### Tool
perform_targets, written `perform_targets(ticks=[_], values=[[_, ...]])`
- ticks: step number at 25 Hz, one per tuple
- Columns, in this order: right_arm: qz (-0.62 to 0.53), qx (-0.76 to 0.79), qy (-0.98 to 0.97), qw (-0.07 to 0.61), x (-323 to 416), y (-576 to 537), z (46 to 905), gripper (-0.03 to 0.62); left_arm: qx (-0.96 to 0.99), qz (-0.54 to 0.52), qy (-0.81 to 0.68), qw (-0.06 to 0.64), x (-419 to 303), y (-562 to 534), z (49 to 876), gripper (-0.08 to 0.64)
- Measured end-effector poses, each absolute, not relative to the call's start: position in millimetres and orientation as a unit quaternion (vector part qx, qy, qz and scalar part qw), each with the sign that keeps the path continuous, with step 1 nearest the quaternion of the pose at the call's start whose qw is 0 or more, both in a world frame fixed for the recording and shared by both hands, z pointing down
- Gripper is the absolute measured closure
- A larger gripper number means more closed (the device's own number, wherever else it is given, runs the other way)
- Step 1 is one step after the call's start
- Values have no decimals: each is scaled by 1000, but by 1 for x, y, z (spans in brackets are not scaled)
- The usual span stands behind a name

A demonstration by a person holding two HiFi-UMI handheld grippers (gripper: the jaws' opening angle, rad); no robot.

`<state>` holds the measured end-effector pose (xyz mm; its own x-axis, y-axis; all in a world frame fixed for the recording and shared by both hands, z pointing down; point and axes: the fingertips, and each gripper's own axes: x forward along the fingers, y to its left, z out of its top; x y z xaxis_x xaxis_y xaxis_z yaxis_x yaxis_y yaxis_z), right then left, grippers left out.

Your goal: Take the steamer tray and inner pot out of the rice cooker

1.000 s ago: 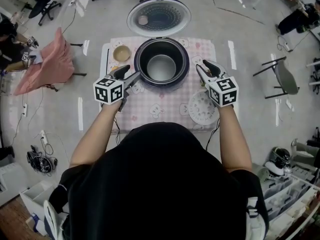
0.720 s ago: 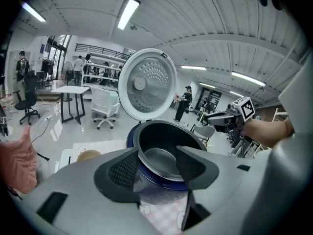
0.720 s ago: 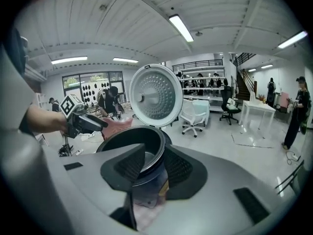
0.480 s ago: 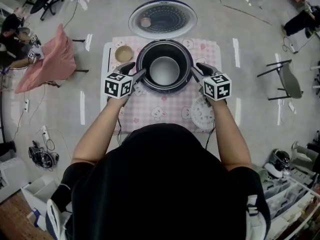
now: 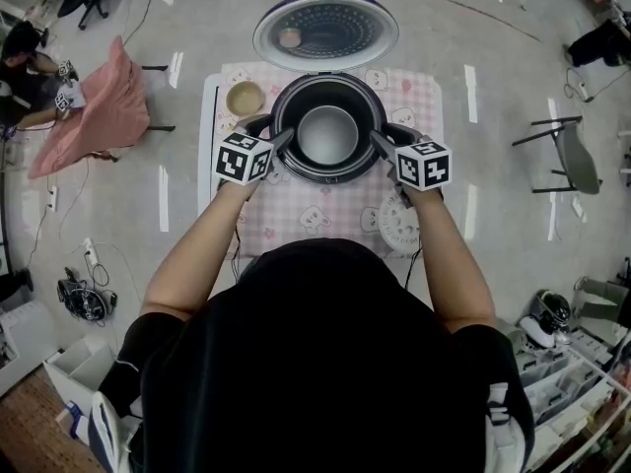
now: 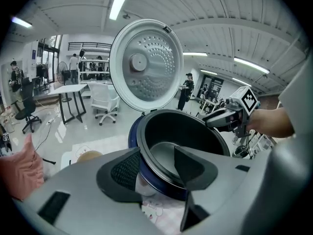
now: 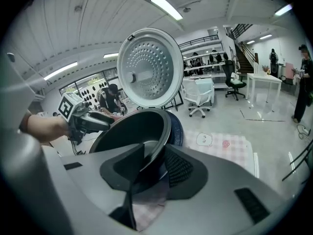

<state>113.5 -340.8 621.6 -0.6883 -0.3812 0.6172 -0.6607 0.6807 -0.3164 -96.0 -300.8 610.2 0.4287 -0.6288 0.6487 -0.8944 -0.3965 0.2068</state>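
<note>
1. Inner pot (image 5: 327,134): round and deep, with dark matt walls and a dull grey metal floor. It sits upright in the rice cooker (image 5: 325,175), mouth up and axis vertical, and its flared rim shows all round.
2. Rice cooker: a round body with a glossy dark-blue shell, at the middle of the worktop (image 5: 208,116), toward its far edge. The lid (image 5: 325,30) is hinged at the far side and stands open. Its inner plate is silvery metal, dimpled in rings, with a small round knob off centre.
3. Left tool (image 5: 274,136): at the pot's left rim, jaws apart and just now closing. One jaw is inside the pot and the ribbed pad (image 6: 128,170) is outside by the blue shell. The rim lies between them, not yet pinched.
4. Right tool (image 5: 381,142): at the pot's right rim, jaws apart, one inside and one outside, with the rim between them.
5. Cube (image 5: 244,158): white with black square markers, one on each tool.
6. Steamer tray (image 5: 394,227): white, round, flat and perforated. It lies out of the cooker at the worktop's front right, partly under the right forearm.
7. Cloth (image 5: 315,215): pink-and-white check with cartoon prints, spread under the cooker.
8. Bowl (image 5: 245,98): small, tan and round, mouth up, at the cooker's far left.
</note>
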Motion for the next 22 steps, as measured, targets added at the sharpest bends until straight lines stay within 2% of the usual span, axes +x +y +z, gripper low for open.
perform_targets(ticks=[9,22], values=[[306,307,-869,238,111,-344,629,450,795,243,-481,279,-94,-306,618,337],[376,310,-857,169,110,-345,626,495,751,98,-527,384,-107,-311,612,414]])
